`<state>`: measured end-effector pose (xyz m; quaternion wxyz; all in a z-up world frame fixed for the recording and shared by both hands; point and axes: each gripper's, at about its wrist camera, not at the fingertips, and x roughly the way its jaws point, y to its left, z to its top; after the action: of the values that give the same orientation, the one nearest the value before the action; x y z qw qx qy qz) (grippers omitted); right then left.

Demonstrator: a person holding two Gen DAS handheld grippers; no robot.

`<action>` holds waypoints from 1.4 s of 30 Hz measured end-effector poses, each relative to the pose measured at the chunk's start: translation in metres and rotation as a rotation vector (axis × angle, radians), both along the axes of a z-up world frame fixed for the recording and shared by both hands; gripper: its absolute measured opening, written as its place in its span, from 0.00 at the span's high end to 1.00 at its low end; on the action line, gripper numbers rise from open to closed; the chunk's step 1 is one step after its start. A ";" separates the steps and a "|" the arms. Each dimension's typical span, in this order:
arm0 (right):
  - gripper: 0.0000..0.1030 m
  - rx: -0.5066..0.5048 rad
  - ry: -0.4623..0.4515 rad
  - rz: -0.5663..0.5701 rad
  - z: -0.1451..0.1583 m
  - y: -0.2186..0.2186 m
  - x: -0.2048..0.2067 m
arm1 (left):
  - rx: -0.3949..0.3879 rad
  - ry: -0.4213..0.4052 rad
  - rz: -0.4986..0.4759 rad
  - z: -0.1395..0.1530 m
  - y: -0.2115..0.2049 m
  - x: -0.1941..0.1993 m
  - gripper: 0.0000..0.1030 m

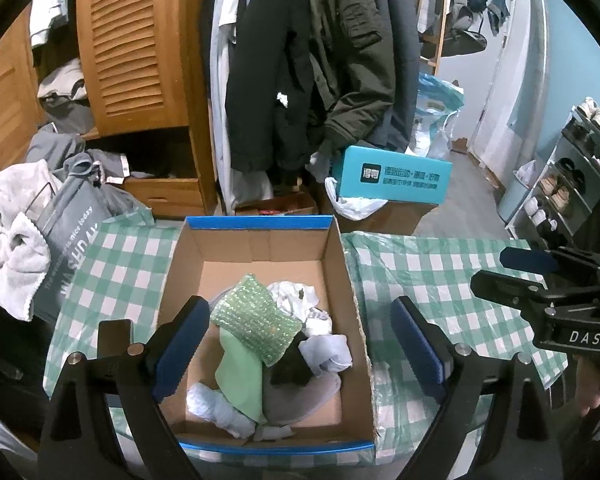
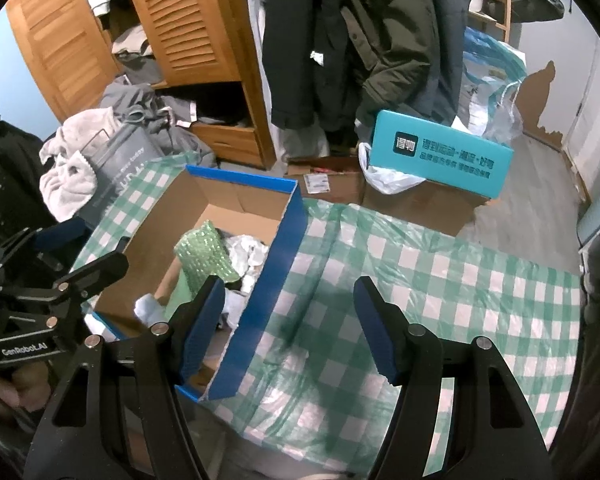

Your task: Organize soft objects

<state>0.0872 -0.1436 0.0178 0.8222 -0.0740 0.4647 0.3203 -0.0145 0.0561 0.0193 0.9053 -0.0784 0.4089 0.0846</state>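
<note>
Left hand-held gripper (image 1: 300, 344): fingers wide apart, empty, poised over the cardboard box (image 1: 352, 280). Right hand-held gripper (image 2: 290, 330): fingers likewise apart and empty, over the checked cloth (image 2: 440, 272) on the desk, box wall at its 9 o'clock.

Contents of box, loosely heaped:
- green knitted cloth (image 1: 256, 318), uppermost, centre;
- white garment (image 1: 294, 294), at 1 o'clock from it;
- pale blue sock (image 1: 330, 354), at 4 o'clock;
- pale green fabric (image 1: 238, 376) and a second blue piece (image 1: 216, 404), toward 7 o'clock;
- dark item (image 1: 290, 368), partly buried.

Handling, by judgement: all light, limp, compressible, unbreakable; pinch a raised fold or bunched edge, not flat fabric.

Obscured: lower layers of the heap; the dark item's nature; box corners behind the fingers. No loose soft item shows on the cloth.
</note>
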 end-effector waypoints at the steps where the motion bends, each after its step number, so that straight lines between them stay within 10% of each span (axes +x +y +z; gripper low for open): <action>1: 0.36 0.000 0.001 -0.001 -0.001 0.000 0.000 | 0.000 0.000 0.000 0.000 0.000 0.000 0.10; 42: 0.36 -0.002 0.018 -0.003 -0.009 -0.002 -0.002 | -0.004 0.031 0.008 -0.006 0.000 0.002 0.09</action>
<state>0.0855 -0.1456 0.0084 0.8184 -0.0714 0.4724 0.3193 -0.0126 0.0558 0.0133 0.8983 -0.0802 0.4228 0.0886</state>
